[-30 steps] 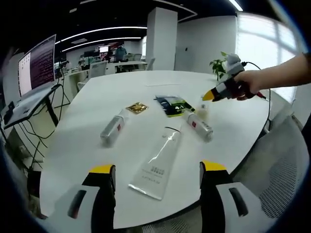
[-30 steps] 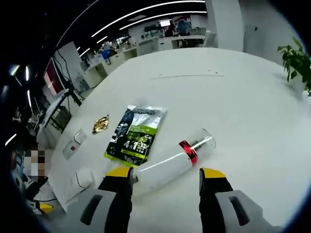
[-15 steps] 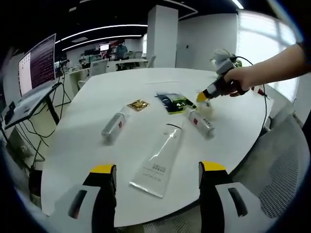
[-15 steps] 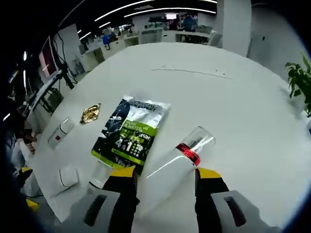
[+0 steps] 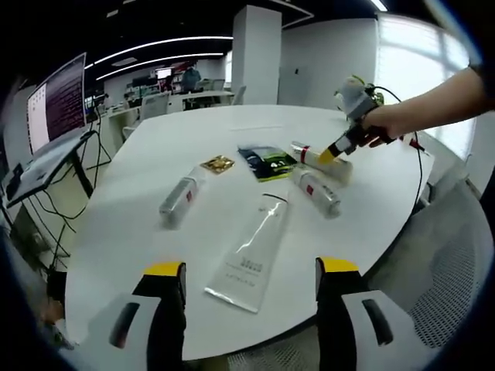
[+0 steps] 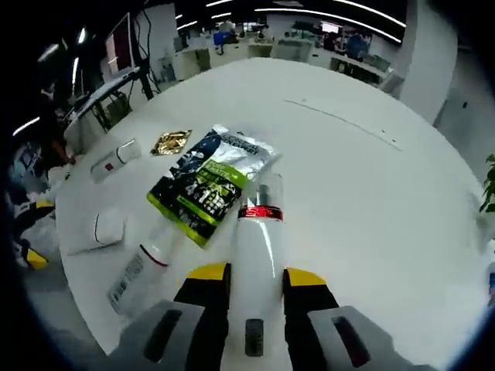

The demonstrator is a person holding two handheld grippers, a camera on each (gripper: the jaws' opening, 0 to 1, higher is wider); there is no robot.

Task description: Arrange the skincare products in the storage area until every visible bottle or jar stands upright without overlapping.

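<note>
One bottle gripped, three products lying flat on the bench (image 5: 116, 232).
My right gripper (image 6: 255, 277) had its fingers clamped on the white red-banded bottle (image 6: 257, 247), ready for standing; my left gripper (image 5: 251, 270) hung spread wide, empty.

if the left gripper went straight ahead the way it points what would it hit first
Most likely the flat tube lying on the table between and just beyond the open left gripper, though depth is hard to judge.
</note>
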